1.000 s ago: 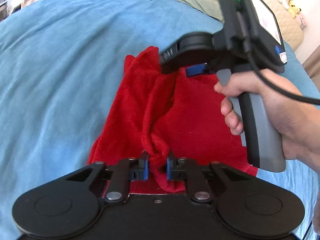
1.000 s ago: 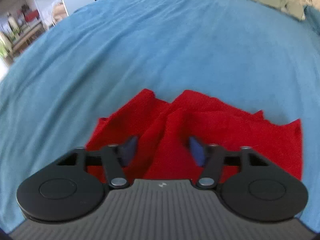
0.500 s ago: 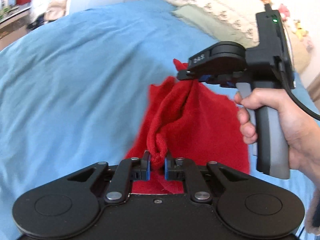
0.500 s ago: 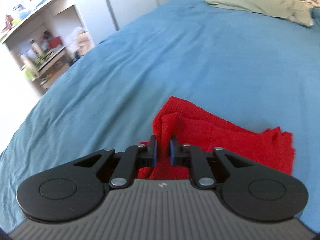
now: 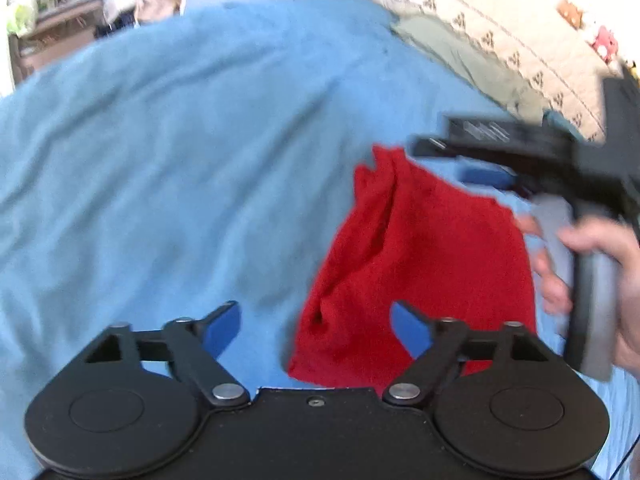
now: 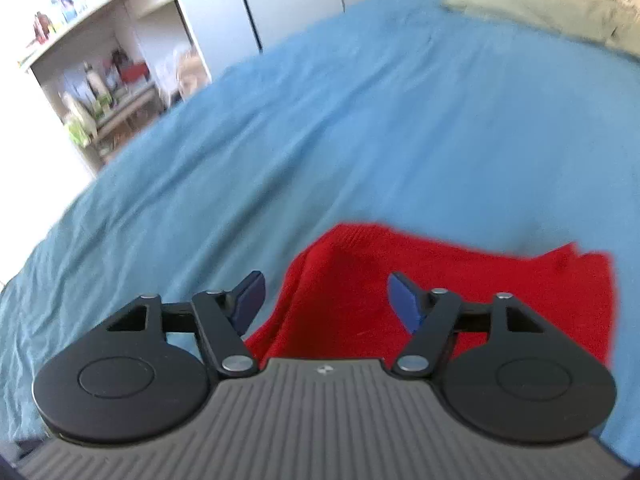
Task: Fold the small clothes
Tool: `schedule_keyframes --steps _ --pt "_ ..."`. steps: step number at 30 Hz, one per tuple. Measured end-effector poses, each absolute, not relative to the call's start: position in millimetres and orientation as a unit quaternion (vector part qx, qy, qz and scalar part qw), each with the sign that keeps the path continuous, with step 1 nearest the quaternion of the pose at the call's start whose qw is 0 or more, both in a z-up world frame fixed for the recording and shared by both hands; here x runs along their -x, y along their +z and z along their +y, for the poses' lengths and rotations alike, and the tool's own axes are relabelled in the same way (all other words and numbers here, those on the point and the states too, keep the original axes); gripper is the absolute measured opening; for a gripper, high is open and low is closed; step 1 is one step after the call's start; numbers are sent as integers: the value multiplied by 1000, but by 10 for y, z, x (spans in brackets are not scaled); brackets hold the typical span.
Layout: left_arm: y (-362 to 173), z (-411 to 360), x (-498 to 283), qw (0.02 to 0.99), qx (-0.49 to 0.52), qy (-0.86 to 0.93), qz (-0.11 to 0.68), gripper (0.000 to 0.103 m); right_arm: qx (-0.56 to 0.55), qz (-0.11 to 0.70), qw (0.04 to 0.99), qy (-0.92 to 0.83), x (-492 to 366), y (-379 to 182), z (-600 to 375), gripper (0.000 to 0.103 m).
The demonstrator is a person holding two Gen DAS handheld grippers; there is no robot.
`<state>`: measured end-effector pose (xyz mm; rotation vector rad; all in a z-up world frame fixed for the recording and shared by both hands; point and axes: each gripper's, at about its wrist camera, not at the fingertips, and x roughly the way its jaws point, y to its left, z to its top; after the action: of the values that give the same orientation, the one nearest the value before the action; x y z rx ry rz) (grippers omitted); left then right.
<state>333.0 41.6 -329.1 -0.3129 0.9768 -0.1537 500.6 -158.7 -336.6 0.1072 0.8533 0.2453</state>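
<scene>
A cloth (image 5: 420,264) lies on a bed cover (image 5: 180,160), at the lower right of the left wrist view and the lower centre-right of the right wrist view. The left gripper (image 5: 316,326) sits at the bottom centre, its 2 fingers spread, the cloth behind its right one. The right gripper (image 6: 324,294) straddles the cloth's near edge. A pillow (image 6: 536,4) lies upper right; shelves (image 6: 100,80) stand upper left.

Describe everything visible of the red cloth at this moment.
The red cloth is a small, fuzzy, terry-like piece lying bunched on the blue bedspread, with soft vertical folds and a rumpled far corner. Neither hand-held gripper holds it: the left hand-held gripper and the right hand-held gripper both hang open just above it, blue pads spread. No label or print shows. Motion blur hides finer detail.
</scene>
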Motion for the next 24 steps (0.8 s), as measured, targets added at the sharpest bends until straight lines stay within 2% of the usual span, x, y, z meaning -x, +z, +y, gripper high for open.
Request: schedule_keyframes --steps 1,3,6,9,15,17,22,24 --pt "-3208 439 -3349 872 147 -78 460 94 -49 406 906 113 -4935 -3267 -1664 91" --pt "-3050 459 -3450 876 135 -102 452 98 -48 392 914 97 -4743 -3045 -1893 103" --pt "-2897 381 -3752 870 110 -151 457 103 -56 381 919 82 -4474 -2797 -2275 103" --pt "-2960 249 -4127 845 104 -195 486 103 -60 389 917 60 -4222 -2730 -2648 103" --pt "-3343 -31 -4553 827 75 -238 504 103 -108 435 894 34 -3910 -3223 -3096 103" --pt "-3459 -50 -4629 819 87 -247 510 100 -157 453 876 56 -3891 -3412 -3177 103" --pt "-3677 -91 -4665 802 100 -256 530 83 -243 452 855 75 -3870 -3819 -3222 103" --pt "-3729 -119 -4660 802 90 -255 532 82 -253 451 852 76 -3894 -3924 -3209 103"
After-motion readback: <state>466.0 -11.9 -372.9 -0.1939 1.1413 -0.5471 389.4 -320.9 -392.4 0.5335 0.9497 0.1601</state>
